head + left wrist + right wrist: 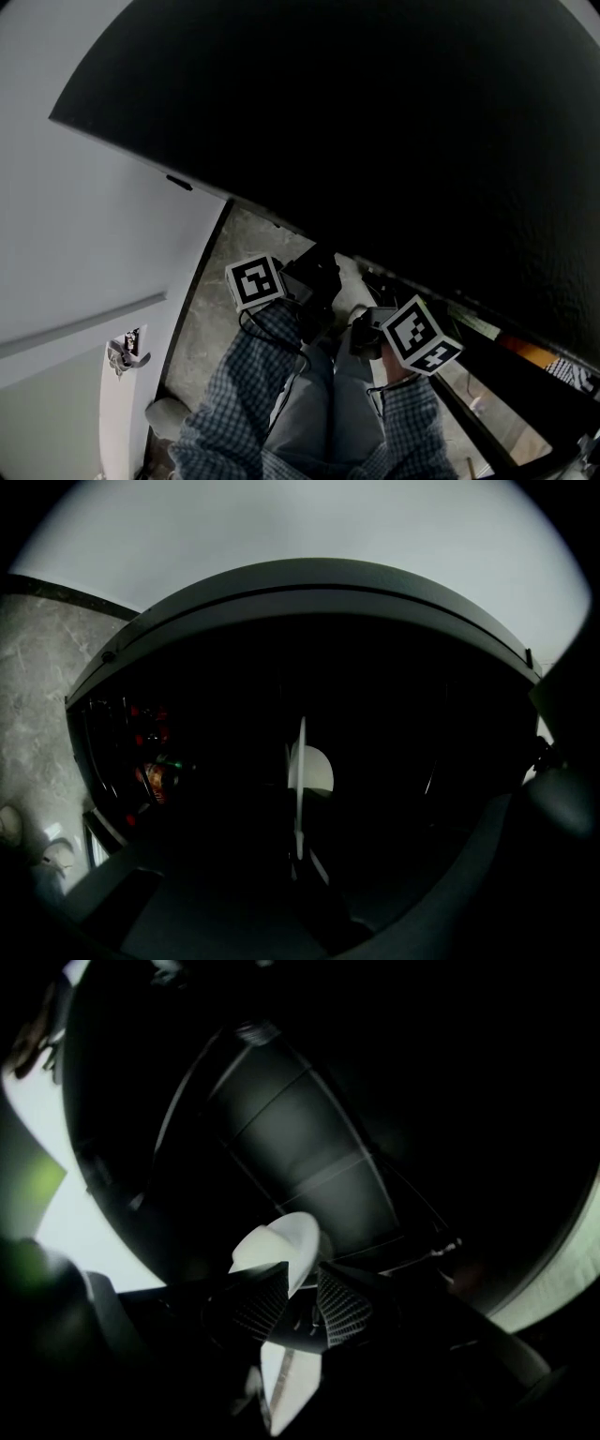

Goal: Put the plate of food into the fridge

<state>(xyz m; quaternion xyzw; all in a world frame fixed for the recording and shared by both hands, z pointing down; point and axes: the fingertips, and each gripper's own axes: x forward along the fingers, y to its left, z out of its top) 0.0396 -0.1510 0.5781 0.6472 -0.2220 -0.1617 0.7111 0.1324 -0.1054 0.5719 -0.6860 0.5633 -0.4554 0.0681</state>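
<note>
The white plate (281, 1241) sits tilted in the right gripper view, and my right gripper (302, 1302) is shut on its rim, one ribbed pad on each side. No food on it can be made out in the dark. In the left gripper view the plate (300, 789) appears as a thin white edge straight ahead, inside the dark fridge (309, 667). The left gripper's own jaws are lost in shadow there. From the head view, my left gripper (314, 281) and right gripper (361, 330) are close together below a large black surface (375, 122); the plate is hidden.
Red and orange items sit on dim racks (150, 775) at the left of the fridge. A marbled floor (202, 319) lies below, with a white door and its handle (127, 352) at the left. Plaid sleeves (253, 375) fill the lower middle.
</note>
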